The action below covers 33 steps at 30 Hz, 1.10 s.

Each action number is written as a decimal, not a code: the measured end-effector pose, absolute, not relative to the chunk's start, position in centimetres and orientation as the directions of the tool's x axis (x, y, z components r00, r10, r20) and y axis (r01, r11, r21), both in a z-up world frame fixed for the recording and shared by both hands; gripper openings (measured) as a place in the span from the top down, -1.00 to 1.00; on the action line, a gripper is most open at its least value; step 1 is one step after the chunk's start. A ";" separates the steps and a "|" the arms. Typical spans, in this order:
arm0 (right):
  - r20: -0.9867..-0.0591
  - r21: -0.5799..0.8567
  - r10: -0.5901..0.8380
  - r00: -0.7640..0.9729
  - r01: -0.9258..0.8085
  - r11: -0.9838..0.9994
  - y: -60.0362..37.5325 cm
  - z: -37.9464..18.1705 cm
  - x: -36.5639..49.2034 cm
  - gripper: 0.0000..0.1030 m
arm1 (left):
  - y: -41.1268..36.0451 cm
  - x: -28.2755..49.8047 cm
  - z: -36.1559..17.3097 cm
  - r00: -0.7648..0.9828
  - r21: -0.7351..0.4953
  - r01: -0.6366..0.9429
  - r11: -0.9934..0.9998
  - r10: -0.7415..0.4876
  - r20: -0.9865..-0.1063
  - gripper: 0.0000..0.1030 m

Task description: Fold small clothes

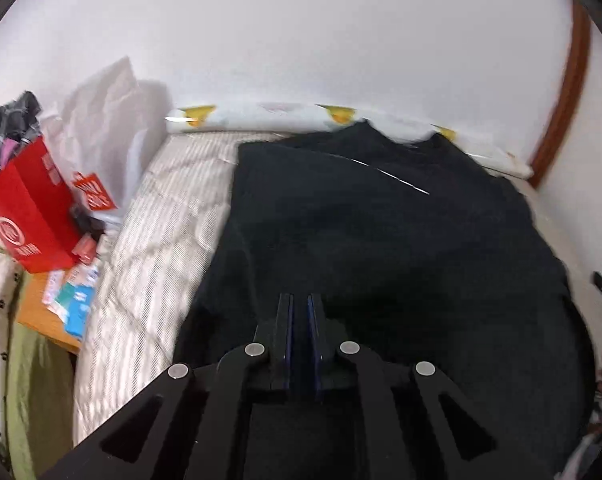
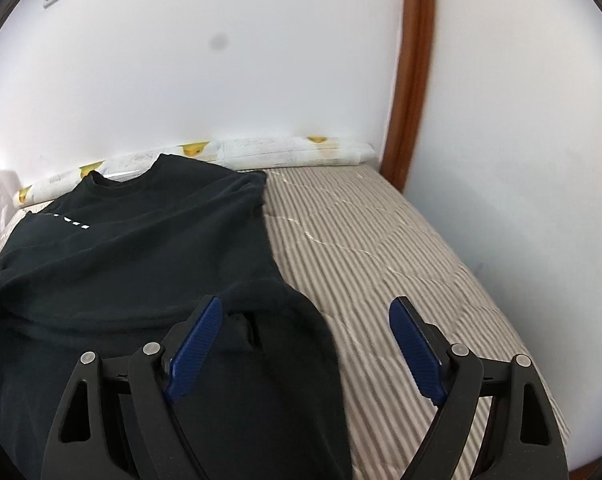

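A black T-shirt [image 1: 381, 240] lies spread on a striped mattress [image 1: 161, 216], collar toward the wall. My left gripper [image 1: 299, 300] is nearly shut over the shirt's near part; black cloth fills the narrow gap between its fingers. In the right wrist view the same shirt [image 2: 141, 248] covers the left half of the mattress [image 2: 381, 248], with a fold of cloth in front. My right gripper [image 2: 305, 312] is open and empty, its left finger [image 2: 197, 340] over the shirt's right edge and its right finger [image 2: 417, 348] over bare mattress.
A white wall [image 2: 261, 60] and a rolled white cloth with yellow marks [image 2: 285, 152] bound the bed's far side. A brown wooden post [image 2: 415, 80] stands at the far right corner. Left of the bed are a red box [image 1: 29, 208], a white plastic bag [image 1: 109, 120] and small packets [image 1: 75, 300].
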State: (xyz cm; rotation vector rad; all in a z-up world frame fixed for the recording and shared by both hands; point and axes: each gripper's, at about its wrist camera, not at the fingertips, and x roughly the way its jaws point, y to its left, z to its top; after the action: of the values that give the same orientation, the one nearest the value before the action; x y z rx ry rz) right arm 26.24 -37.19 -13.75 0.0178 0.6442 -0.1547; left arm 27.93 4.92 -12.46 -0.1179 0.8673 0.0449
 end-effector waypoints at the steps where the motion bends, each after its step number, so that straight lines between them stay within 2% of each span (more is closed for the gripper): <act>1: -0.619 -0.017 -0.122 0.776 0.142 0.990 -37.4 -13.8 25.8 -0.43 | 4.5 26.9 -12.0 0.658 -0.083 -0.086 0.993 -0.006 -0.753 0.82; 2: -0.629 -0.009 -0.111 0.770 0.136 0.991 -37.5 -13.9 25.2 -0.30 | 4.1 26.2 -11.6 0.665 -0.071 -0.086 0.994 0.004 -0.747 0.82; 7: -0.658 -0.001 -0.090 0.748 0.119 0.993 -38.0 -14.4 21.8 -0.12 | 2.9 22.1 -10.5 0.679 -0.075 -0.091 0.993 0.006 -0.734 0.82; 13: -0.686 0.003 -0.051 0.726 0.073 0.997 -37.8 -15.4 17.9 -0.12 | 3.0 18.0 -10.7 0.678 -0.107 -0.124 0.986 0.006 -0.735 0.70; 15: -0.695 0.007 -0.041 0.718 0.064 0.998 -37.6 -15.7 16.9 -0.12 | 3.1 16.8 -11.1 0.674 -0.113 -0.143 0.983 0.014 -0.739 0.55; 17: -0.708 0.017 -0.028 0.706 0.057 0.998 -37.6 -16.2 16.1 -0.12 | 3.3 15.7 -11.5 0.671 -0.110 -0.163 0.981 0.028 -0.741 0.09; 18: -0.714 0.024 -0.021 0.699 0.054 0.998 -37.5 -16.4 15.7 -0.12 | 3.5 15.1 -11.8 0.675 -0.114 -0.170 0.979 0.031 -0.737 0.03; 27: -0.729 -0.011 -0.046 0.683 0.056 0.998 -37.9 -18.7 12.2 -0.12 | 5.7 10.9 -15.4 0.626 -0.193 -0.198 0.961 -0.027 -0.779 0.02; 33: -0.762 0.072 0.029 0.647 0.039 0.997 -39.2 -21.0 11.1 -0.12 | 5.6 9.2 -17.7 0.589 -0.231 -0.180 0.956 -0.084 -0.804 0.02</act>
State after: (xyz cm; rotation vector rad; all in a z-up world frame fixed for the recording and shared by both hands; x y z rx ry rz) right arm 11.08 -39.22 -20.99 0.0844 0.8675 -0.0056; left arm 9.23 5.63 -17.70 -0.3034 0.9432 0.0570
